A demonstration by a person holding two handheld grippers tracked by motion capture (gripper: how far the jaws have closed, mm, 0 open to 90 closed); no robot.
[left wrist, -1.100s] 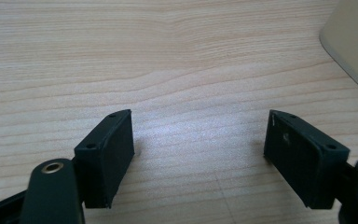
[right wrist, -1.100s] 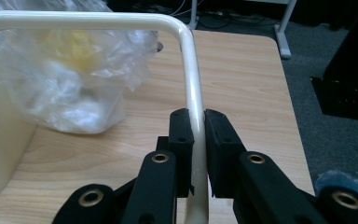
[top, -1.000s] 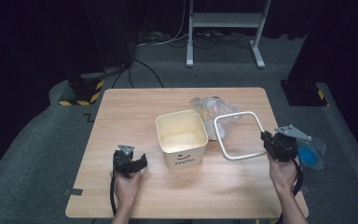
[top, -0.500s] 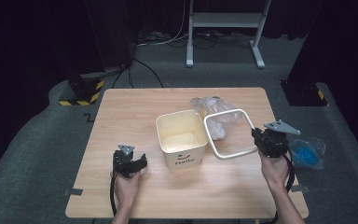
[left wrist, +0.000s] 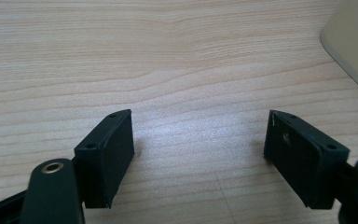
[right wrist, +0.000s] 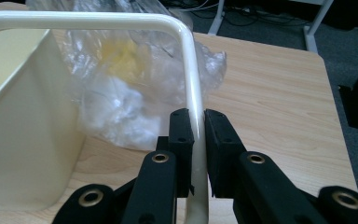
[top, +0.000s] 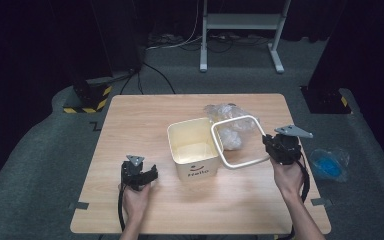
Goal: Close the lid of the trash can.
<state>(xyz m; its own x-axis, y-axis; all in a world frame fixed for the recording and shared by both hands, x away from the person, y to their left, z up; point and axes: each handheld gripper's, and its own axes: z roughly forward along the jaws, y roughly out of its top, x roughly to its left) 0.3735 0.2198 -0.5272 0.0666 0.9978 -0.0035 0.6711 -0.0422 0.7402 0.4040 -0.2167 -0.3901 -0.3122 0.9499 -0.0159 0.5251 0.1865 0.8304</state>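
A cream square bin (top: 194, 148) with "Hello" on its front stands mid-table. Its white frame ring (top: 236, 140) is lifted and tilted beside the bin's right wall, over a clear plastic bag (top: 228, 121). My right gripper (top: 274, 148) is shut on the ring's right rail (right wrist: 195, 100), which runs up between its pads; the bag (right wrist: 121, 84) and the bin wall (right wrist: 23, 121) lie beyond. My left gripper (top: 141, 176) rests on the table at the front left, open with bare wood between its fingers (left wrist: 109, 154); the bin's corner (left wrist: 354, 42) is at that view's right.
A blue item in clear plastic (top: 330, 163) lies on the grey floor off the table's right edge. A metal stand (top: 240, 30) and cables are behind the table. A yellow-black striped block (top: 87, 100) sits on the floor at the back left.
My right gripper has carried the white ring leftward and a little up, from flat on the table toward the bin. The left gripper has stayed put.
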